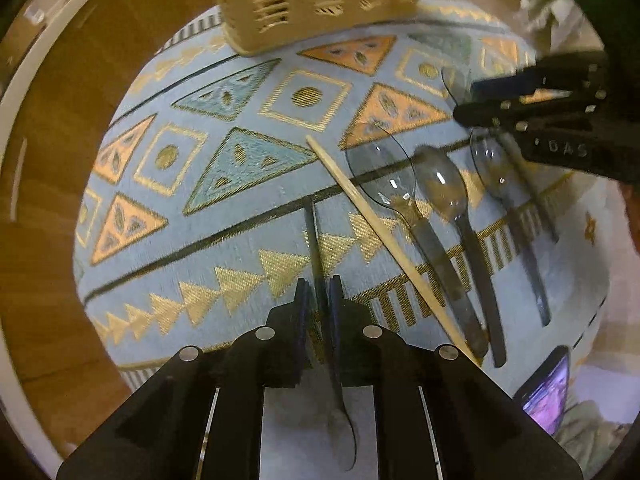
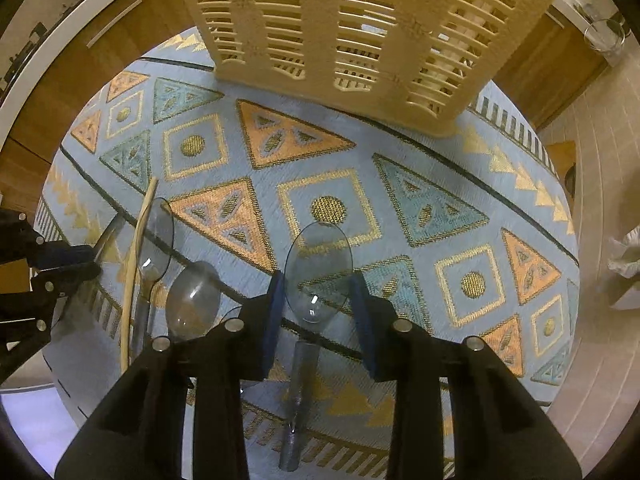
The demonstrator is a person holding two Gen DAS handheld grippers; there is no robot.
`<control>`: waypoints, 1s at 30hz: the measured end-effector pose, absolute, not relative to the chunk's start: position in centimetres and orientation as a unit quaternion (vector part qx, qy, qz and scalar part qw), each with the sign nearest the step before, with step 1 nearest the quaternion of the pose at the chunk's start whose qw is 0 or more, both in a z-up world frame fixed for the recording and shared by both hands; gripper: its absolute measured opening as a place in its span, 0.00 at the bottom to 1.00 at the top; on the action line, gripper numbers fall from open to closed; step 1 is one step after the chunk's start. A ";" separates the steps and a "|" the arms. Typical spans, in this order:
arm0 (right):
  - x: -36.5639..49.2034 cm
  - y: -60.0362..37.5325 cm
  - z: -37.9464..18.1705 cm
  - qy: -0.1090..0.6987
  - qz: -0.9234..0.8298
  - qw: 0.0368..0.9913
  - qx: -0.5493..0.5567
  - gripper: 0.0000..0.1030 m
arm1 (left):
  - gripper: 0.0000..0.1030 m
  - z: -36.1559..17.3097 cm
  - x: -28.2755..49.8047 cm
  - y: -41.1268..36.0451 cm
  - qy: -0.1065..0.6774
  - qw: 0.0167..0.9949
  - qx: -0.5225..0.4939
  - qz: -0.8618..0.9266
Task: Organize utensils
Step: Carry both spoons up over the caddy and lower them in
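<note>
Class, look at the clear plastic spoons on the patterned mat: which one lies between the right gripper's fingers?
The spoon directly under the right gripper, its bowl framed by the blue pads. The other spoons lie to the left, beside the wooden stick.

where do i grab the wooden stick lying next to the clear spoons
Judging by its pose, take the wooden stick from above near its far tip, jaws across its thin width. That end lies bare on the patterned cloth; nearer in, a clear spoon crowds it.

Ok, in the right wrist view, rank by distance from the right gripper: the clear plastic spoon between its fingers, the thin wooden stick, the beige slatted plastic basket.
1. Clear plastic spoon, between the fingers of the right gripper.
2. Thin wooden stick, far left.
3. Beige slatted plastic basket, top, farthest.
</note>
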State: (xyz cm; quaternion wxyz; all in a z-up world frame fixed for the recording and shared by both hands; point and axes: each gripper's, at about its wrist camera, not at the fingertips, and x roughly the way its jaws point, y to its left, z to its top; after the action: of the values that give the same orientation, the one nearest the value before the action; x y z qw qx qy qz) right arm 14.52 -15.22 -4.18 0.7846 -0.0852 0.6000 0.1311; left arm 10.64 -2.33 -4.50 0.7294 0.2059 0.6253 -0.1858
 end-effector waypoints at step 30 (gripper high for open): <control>6.6 -21.5 14.2 0.223 0.235 0.944 0.063 0.29 | 0.00 14.2 10.0 -2.2 0.250 0.948 -0.014 -0.196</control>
State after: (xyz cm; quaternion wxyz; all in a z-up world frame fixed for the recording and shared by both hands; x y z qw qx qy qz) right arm 6.61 -21.45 14.23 0.9440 0.0628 0.2230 0.2348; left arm 9.97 -2.18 14.21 0.9479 -0.0141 0.2503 -0.1964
